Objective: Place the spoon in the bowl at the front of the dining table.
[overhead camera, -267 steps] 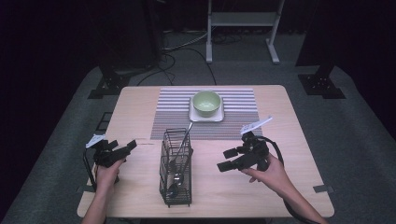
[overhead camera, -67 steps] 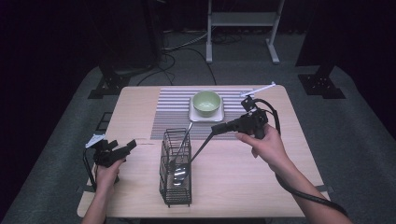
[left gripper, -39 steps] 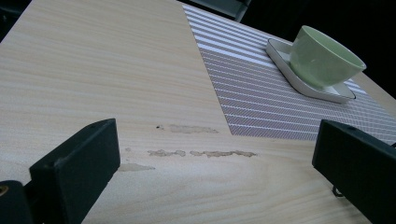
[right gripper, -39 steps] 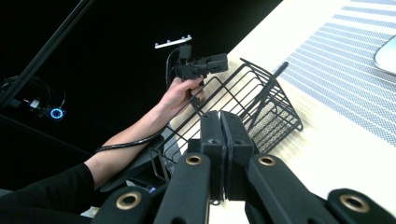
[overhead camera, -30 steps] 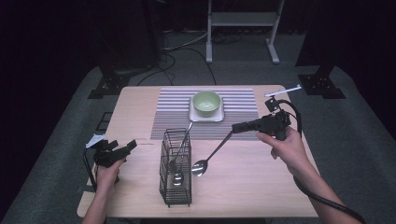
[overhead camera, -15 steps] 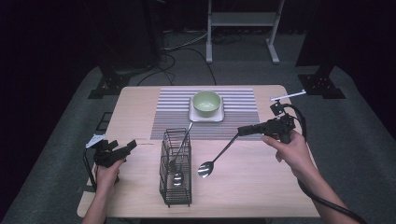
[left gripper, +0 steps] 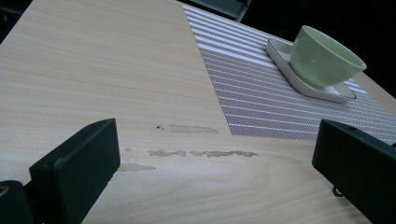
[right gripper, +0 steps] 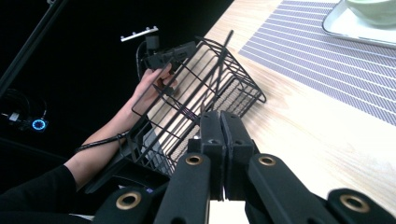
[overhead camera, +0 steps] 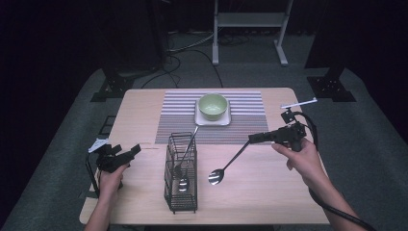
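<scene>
Right gripper (overhead camera: 253, 138): held in the person's right hand (overhead camera: 303, 159) over the right side of the counter (overhead camera: 269, 192); its jaws were clenched on the end of a spoon's handle, pointing left and slightly down. In the right gripper view the two black jaws met with no gap between them.
Spoon (overhead camera: 226, 165): hung slanting down and to the left from the right jaws, its shiny bowl lowest, just above or at the wood of the counter; which of the two could not be told. It lay to the right of the wire basket, apart from it.
Wire basket (overhead camera: 181, 173): black, upright near the front middle of the counter, with another spoon (overhead camera: 185, 161) standing inside, its handle leaning out over the top rim toward the striped mat.
Left gripper (overhead camera: 126, 155): held in the left hand (overhead camera: 109, 179) at the counter's front left corner, well away from the basket; jaws released and standing wide apart, nothing between them in the left gripper view but bare wood.
Striped mat (overhead camera: 178, 115): flat across the back half of the counter.
Green bowl (overhead camera: 212, 106): sat on a small white tray (overhead camera: 211, 120) on the mat, behind the basket.
</scene>
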